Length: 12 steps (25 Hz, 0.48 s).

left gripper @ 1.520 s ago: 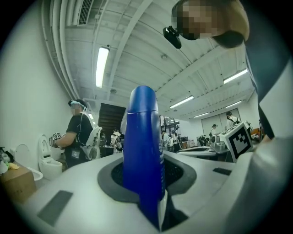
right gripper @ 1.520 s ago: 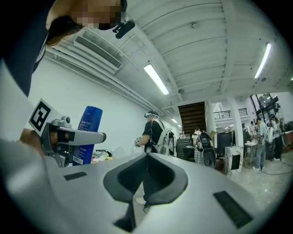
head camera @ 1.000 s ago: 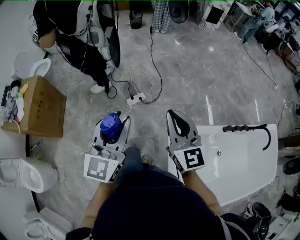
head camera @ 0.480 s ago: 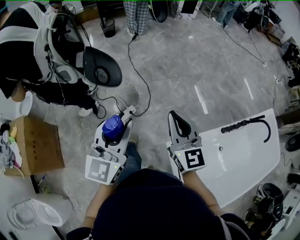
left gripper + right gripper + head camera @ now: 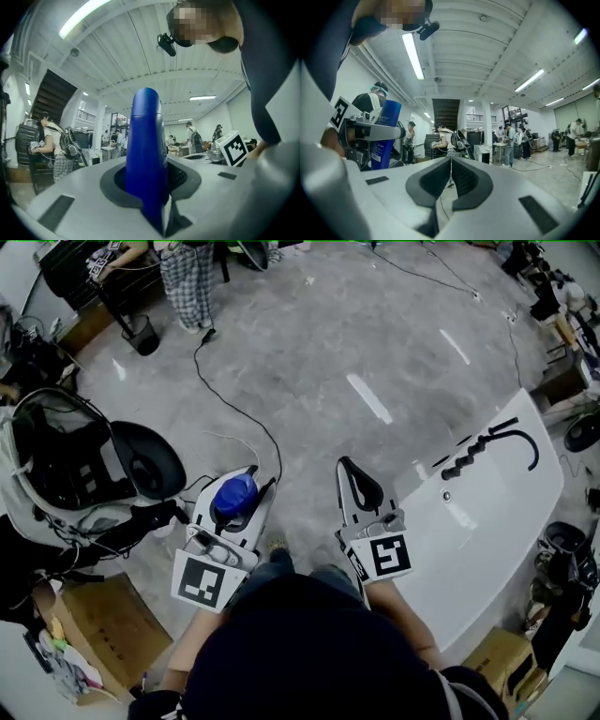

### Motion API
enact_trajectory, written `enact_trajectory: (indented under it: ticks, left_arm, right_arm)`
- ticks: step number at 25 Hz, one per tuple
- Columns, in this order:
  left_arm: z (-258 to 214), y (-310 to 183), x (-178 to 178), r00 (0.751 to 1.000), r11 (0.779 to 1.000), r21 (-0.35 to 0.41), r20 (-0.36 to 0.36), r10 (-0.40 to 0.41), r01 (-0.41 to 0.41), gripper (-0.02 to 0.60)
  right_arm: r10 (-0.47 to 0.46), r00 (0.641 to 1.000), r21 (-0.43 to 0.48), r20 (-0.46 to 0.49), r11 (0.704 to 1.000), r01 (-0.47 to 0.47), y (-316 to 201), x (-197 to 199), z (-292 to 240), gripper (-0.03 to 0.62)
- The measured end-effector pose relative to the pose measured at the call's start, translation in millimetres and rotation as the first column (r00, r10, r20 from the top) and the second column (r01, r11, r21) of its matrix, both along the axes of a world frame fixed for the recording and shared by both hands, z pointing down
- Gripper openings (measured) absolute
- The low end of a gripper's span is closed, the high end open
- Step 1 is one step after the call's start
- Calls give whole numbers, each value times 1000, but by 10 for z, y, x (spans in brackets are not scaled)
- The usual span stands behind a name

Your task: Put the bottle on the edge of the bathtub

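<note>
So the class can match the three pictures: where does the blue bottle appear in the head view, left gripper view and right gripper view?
Head view: blue bottle left of centre.
Left gripper view: blue bottle dead centre, upright.
Right gripper view: blue bottle at far left.
Shared landmark: the left gripper clamped on it.

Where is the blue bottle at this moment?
In the head view, the blue bottle is held in the left tongs left of centre, apart from the white bathtub at right.

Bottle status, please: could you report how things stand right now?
Left gripper shut on blue bottle, upright. Right gripper shut, empty. Bottle not yet over bathtub, off to the right. Black shower fitting on its far rim.
</note>
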<state>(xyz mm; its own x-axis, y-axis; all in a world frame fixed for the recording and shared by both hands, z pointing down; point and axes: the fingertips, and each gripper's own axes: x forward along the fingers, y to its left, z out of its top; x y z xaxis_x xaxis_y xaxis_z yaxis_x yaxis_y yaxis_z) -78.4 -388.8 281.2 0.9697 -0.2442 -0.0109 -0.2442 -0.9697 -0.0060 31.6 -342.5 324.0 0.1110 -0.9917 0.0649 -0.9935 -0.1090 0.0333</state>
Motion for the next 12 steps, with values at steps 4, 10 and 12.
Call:
enact_trajectory:
  ticks: [4, 10, 12]
  left_arm:
    - [63, -135, 452, 987, 987, -5, -3, 161, -161, 121]
    - [116, 154, 1157, 911, 911, -23, -12, 412, -412, 121]
    - [124, 373, 1382, 871, 870, -26, -22, 492, -492, 121]
  right_arm:
    - [167, 986, -16, 1, 986, -167, 119, 346, 65, 29]
    - [412, 911, -68, -5, 909, -411, 760, 779, 105, 29]
    - [482, 876, -82, -4, 873, -481, 1036, 901, 118, 29]
